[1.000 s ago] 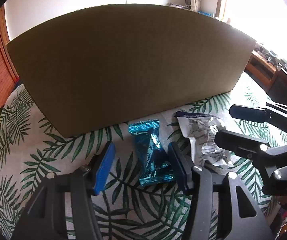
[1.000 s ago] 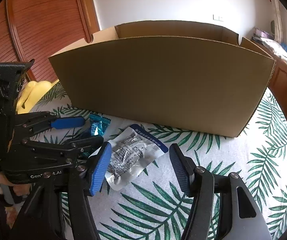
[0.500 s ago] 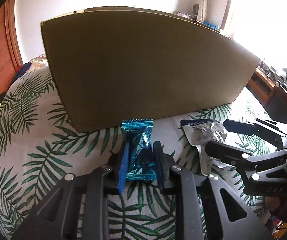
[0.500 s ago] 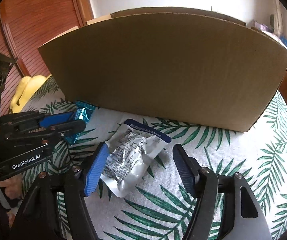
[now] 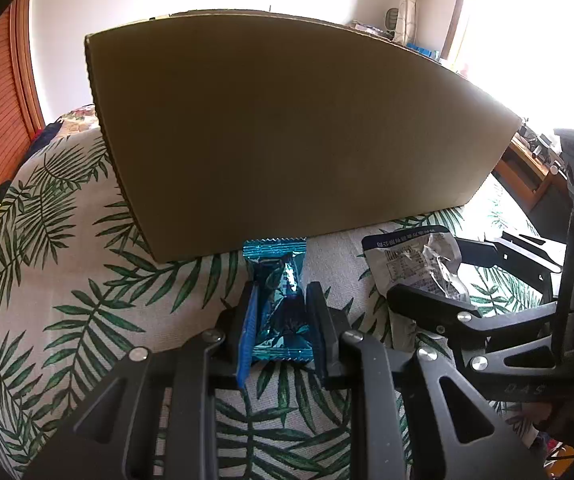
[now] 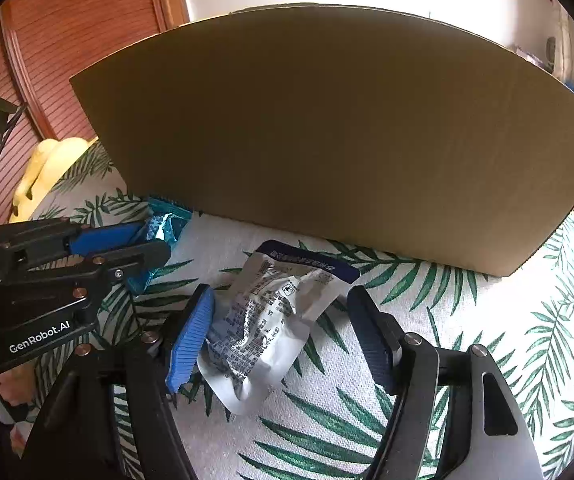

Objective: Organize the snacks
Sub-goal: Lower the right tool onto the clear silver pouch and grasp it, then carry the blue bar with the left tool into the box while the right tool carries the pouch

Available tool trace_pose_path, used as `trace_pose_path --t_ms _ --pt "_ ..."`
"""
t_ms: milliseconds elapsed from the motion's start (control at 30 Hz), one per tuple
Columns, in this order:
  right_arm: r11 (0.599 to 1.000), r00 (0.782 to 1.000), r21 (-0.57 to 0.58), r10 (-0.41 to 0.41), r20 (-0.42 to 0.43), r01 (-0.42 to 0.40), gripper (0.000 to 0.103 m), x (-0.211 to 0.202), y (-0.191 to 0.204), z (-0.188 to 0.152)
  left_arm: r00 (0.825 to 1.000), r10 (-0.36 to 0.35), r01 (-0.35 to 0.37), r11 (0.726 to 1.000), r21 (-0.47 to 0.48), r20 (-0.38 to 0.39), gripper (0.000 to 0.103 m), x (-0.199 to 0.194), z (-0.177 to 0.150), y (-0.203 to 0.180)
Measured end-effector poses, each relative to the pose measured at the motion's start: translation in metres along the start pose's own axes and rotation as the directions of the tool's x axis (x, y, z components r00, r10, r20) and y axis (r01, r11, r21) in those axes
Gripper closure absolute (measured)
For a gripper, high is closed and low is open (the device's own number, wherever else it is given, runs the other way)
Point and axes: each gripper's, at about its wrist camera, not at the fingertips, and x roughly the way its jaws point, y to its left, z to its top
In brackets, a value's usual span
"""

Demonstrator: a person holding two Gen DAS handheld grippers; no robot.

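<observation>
A blue foil snack packet (image 5: 279,280) lies on the leaf-print cloth just in front of a big cardboard box (image 5: 287,140). My left gripper (image 5: 283,294) is shut on it, pads pressing both long sides; the right wrist view shows that left gripper (image 6: 143,242) with the blue packet (image 6: 165,222) sticking out. A crumpled silver snack packet (image 6: 263,320) with a dark blue top band lies to the right. My right gripper (image 6: 279,296) stands open around it, the left pad at its edge, the right finger apart. The left wrist view shows the silver packet (image 5: 411,256) too.
The cardboard box (image 6: 327,140) walls off the far side; its inside is hidden. The leaf-print cloth (image 6: 487,340) covers the surface. A yellow object (image 6: 47,168) sits at the left by a slatted wooden door (image 6: 67,40). Wooden furniture (image 5: 527,168) stands at the right.
My left gripper closed on the blue packet, which now sits pinched between the pads. My right gripper came forward and down so its fingers straddle the silver packet, and spread a little wider.
</observation>
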Motion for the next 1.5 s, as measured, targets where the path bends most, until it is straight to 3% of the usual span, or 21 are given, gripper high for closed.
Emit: trace_pose_path --t_ms 100,267,400,633,900,1167,1500 --pt "1.0 1.0 -0.007 0.018 0.0 -0.018 0.038 0.0 0.0 0.001 1.0 0.004 -0.004 1.0 0.002 0.0 0.082 0.0 0.0 0.002" --pt "0.998 0.999 -0.044 0.045 0.004 -0.045 0.059 0.0 0.01 0.0 1.0 0.012 -0.012 1.0 0.005 -0.001 0.082 0.001 0.0 0.004" --pt "0.998 0.999 -0.052 0.047 0.005 -0.047 0.061 -0.001 0.011 0.0 1.0 0.018 -0.018 1.0 0.01 -0.001 0.082 0.001 0.0 0.001" --pt "0.994 0.997 -0.08 0.072 0.041 -0.068 0.075 -0.017 0.014 -0.002 1.0 0.024 -0.024 1.0 0.014 0.008 0.082 -0.001 0.0 -0.003" --pt "0.993 0.994 -0.084 0.085 0.064 -0.08 0.078 -0.034 0.009 -0.013 1.0 0.01 -0.011 1.0 0.029 0.022 0.082 -0.011 -0.008 -0.011" --pt "0.995 0.991 -0.079 0.075 0.107 -0.067 0.087 -0.056 0.001 -0.014 0.998 -0.001 -0.002 0.999 0.054 0.066 0.082 -0.036 -0.003 -0.023" --pt "0.993 0.985 -0.103 0.075 0.153 -0.059 0.087 -0.077 -0.002 -0.014 0.994 -0.018 0.008 0.996 0.087 0.109 0.082 -0.059 0.005 -0.04"
